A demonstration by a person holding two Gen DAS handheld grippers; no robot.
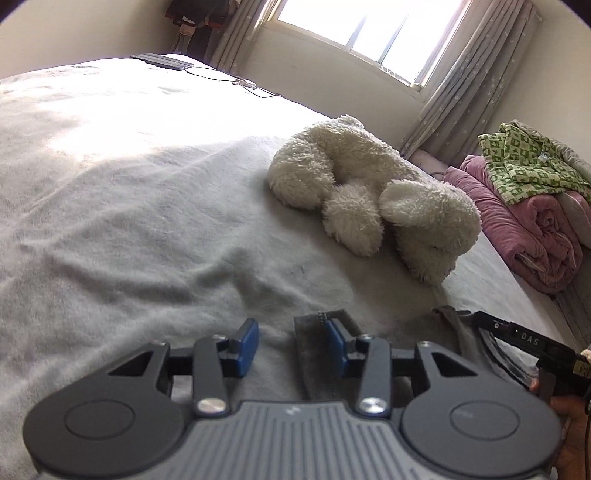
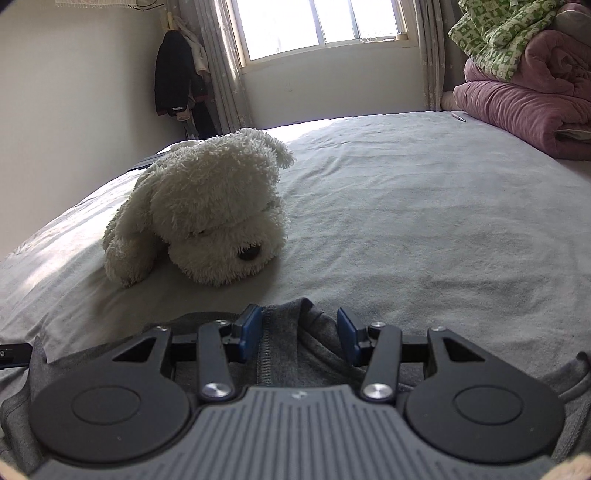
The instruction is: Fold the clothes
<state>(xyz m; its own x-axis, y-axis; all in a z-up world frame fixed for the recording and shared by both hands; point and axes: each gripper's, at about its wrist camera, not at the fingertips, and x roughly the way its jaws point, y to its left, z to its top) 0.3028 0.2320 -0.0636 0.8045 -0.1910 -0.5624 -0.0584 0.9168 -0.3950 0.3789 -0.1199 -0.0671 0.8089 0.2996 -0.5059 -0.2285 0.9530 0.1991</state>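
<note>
A dark grey garment (image 2: pixel 280 354) lies on the light grey bed sheet (image 2: pixel 406 240), under and in front of my right gripper (image 2: pixel 300 334). Its jaws stand open, with a stitched edge of the cloth lying between them, next to the left pad. In the left wrist view my left gripper (image 1: pixel 291 343) is open too. A strip of the garment (image 1: pixel 312 354) with a seam lies beside its right pad, and bare sheet (image 1: pixel 147 221) shows by the left pad. At the right edge a black finger (image 1: pixel 495 326) of the right gripper rests against bunched grey cloth.
A white plush dog (image 1: pixel 369 184) (image 2: pixel 207 206) lies on the bed just beyond the garment. A rolled pink quilt (image 2: pixel 517 107) topped by green patterned cloth (image 2: pixel 498 33) sits at the far right. A dark device with a cable (image 1: pixel 162 61) lies at the far corner.
</note>
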